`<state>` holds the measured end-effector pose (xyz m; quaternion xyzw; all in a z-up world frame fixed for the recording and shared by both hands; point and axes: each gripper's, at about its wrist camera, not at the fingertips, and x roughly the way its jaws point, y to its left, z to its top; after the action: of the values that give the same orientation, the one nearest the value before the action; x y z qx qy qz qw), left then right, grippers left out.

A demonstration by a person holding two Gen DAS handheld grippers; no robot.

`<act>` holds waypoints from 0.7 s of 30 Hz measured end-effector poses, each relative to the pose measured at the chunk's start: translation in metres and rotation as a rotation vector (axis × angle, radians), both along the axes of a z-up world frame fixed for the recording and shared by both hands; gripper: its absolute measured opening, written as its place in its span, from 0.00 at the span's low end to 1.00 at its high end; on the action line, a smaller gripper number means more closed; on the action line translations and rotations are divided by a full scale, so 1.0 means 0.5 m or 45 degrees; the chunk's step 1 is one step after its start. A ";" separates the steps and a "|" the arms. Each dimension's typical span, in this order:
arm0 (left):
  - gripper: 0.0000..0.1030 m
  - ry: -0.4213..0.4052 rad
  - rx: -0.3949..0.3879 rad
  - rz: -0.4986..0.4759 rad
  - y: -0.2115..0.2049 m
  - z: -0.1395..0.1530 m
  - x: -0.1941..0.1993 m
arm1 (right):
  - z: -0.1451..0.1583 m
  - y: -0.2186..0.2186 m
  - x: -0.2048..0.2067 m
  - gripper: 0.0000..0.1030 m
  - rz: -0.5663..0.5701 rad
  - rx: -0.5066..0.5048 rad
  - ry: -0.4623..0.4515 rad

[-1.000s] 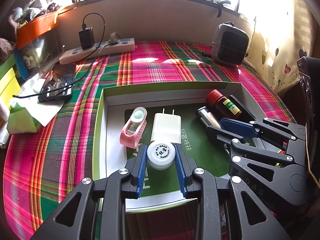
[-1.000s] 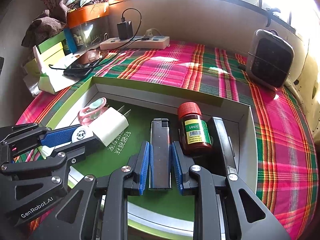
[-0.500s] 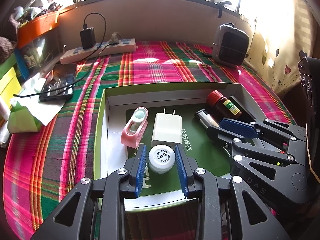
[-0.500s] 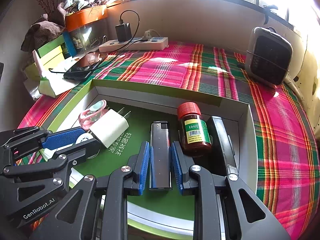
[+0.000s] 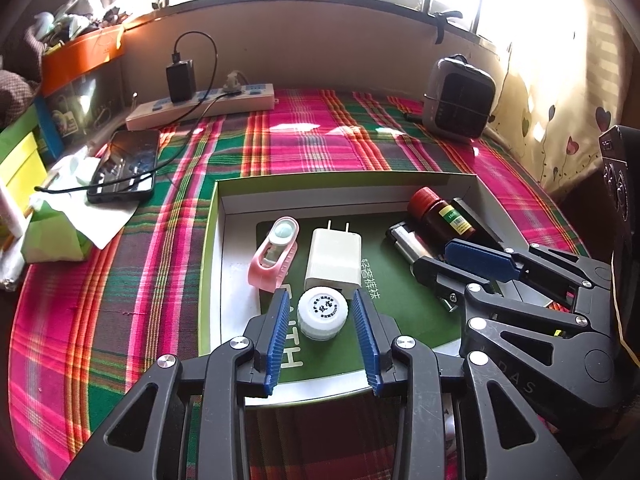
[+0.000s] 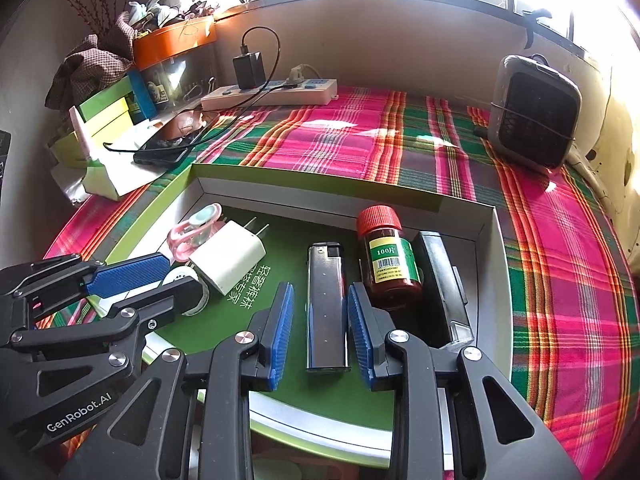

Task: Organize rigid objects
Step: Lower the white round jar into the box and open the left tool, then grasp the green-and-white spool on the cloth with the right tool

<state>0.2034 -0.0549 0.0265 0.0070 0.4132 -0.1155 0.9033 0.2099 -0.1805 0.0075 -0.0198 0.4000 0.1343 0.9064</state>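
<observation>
A shallow green-rimmed box [image 6: 486, 240] sits on a plaid cloth [image 6: 360, 140], and all the task's things lie inside it.

In the right wrist view the silver lighter [image 6: 326, 304] lies flat on the green floor of the box, its long axis running from 6 toward 12 o'clock, black cap end at 12. It sits between the blue pads of the right gripper [image 6: 320, 312]; the jaws are opening, with a thin gap on each side, so the pads no longer press it. At 2 o'clock from the lighter lies a brown bottle [image 6: 390, 260], red cap toward 12. Just beyond, at 3 o'clock, a black stapler-like item [image 6: 440, 280] lies parallel along the box's wall.

In the left wrist view the white round bottle [image 5: 323, 313] stands with its printed cap facing up, between the pads of the left gripper [image 5: 322, 320]. These jaws are opening too, with clear gaps on both sides: released. At 12 o'clock from it, touching or nearly so, lies the white charger [image 5: 334, 258], prongs toward 12. At 11 o'clock a pink clip-shaped thing [image 5: 274, 254] lies with its long axis from 6 to 12, tilted slightly toward 1.
</observation>
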 end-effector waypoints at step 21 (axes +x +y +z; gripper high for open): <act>0.31 -0.057 -0.040 0.001 0.017 0.037 -0.085 | 0.046 -0.011 -0.095 0.32 -0.034 0.054 -0.061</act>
<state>0.1611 -0.0465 0.0450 -0.0048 0.3911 -0.1216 0.9123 0.1624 -0.1860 0.0303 0.0017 0.3754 0.1302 0.9177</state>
